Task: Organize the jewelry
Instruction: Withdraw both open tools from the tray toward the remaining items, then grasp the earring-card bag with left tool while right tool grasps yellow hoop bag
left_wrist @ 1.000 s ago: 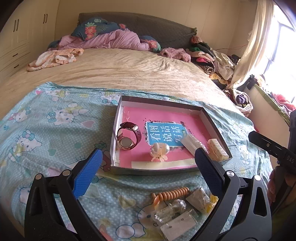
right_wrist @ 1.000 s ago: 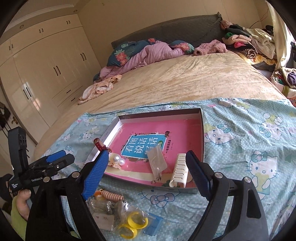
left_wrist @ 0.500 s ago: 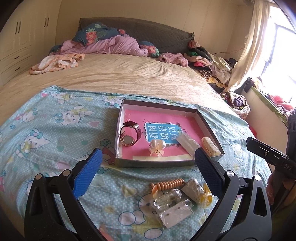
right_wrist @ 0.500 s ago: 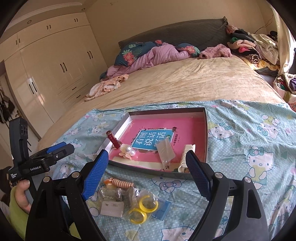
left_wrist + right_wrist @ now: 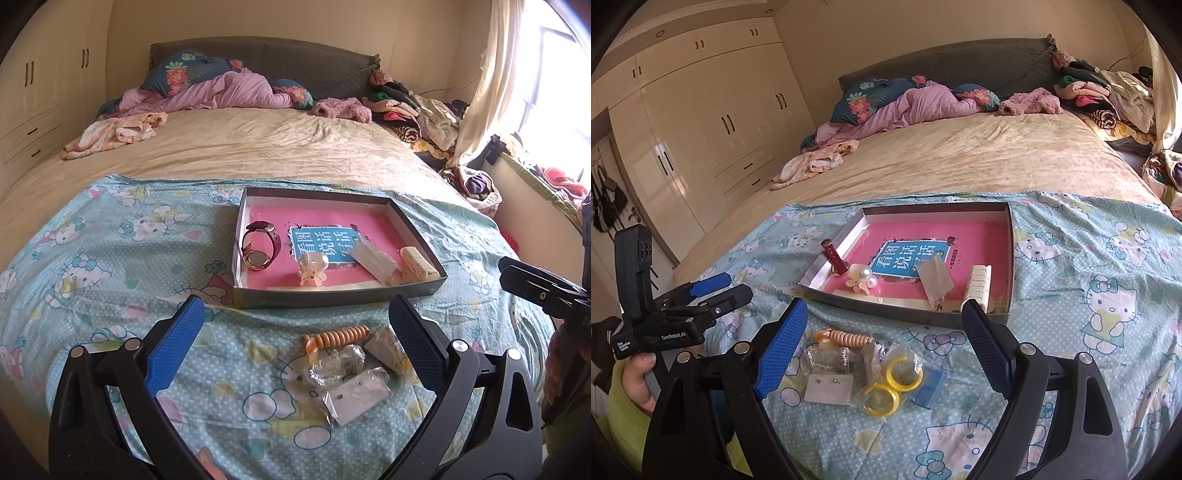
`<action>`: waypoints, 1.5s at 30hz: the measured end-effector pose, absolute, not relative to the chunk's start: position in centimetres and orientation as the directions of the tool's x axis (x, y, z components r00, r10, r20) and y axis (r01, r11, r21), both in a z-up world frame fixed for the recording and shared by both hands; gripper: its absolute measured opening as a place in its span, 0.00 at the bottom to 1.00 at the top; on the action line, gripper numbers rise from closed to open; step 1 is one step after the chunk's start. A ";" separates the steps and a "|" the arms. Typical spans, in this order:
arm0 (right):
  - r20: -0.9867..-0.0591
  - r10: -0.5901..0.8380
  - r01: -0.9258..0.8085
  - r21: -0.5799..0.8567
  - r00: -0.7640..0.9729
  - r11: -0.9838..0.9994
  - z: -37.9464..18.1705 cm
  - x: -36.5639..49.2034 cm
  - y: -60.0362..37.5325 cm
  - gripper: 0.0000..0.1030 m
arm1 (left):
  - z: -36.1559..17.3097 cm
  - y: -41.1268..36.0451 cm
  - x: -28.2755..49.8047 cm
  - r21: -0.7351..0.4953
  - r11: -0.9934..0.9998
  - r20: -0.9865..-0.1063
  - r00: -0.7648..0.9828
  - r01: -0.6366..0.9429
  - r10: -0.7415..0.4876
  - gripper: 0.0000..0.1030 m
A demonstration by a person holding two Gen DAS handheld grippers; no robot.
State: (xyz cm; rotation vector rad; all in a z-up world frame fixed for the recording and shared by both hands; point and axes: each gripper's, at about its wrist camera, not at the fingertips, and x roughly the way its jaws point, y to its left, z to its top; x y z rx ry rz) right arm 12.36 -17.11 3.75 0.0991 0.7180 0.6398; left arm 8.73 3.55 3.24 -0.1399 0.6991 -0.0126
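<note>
Right wrist view had the right gripper (image 5: 884,349) with its blue pads spread wide and nothing between them, hovering over the loose pile on the cartoon-cat sheet (image 5: 1108,258). Left gripper (image 5: 295,345) was the same deal in its own view, fingers well apart, empty, aimed at the same heap. Right under them sat the leftover jewelry: an orange coil hair tie (image 5: 846,336), a white earring card (image 5: 829,387) in clear plastic, two yellow rings (image 5: 892,386) in a crinkly bag, and a small blue zip bag (image 5: 928,386), all touching or overlapping. Further out, the shallow box (image 5: 1010,258) already held a red-strap watch (image 5: 260,245), a pearl hair clip (image 5: 313,267), a clear packet (image 5: 373,260) and a cream comb clip (image 5: 979,288). My worry: those baggies looked slippery and stacked, so a pinch could've grabbed two at once or squirted one away, and the soft bedding would've sunk under any downward push. Both grippers going for one pile could've bumped too.
</note>
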 end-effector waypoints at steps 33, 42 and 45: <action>-0.681 0.569 -0.520 0.312 0.461 0.795 -1.7 9.1 -16.7 0.82 | -3.4 0.1 6.0 -0.061 0.997 -0.772 0.632 0.036 -0.070 0.91; -0.695 0.593 -0.520 0.358 0.407 0.776 -3.4 9.5 -16.4 0.77 | -5.9 -2.0 6.8 -0.081 0.993 -0.816 0.567 0.080 -0.113 0.91; -0.697 0.607 -0.516 0.384 0.383 0.766 -3.9 10.0 -16.3 0.73 | -6.7 -2.6 7.0 -0.086 0.992 -0.826 0.550 0.087 -0.120 0.91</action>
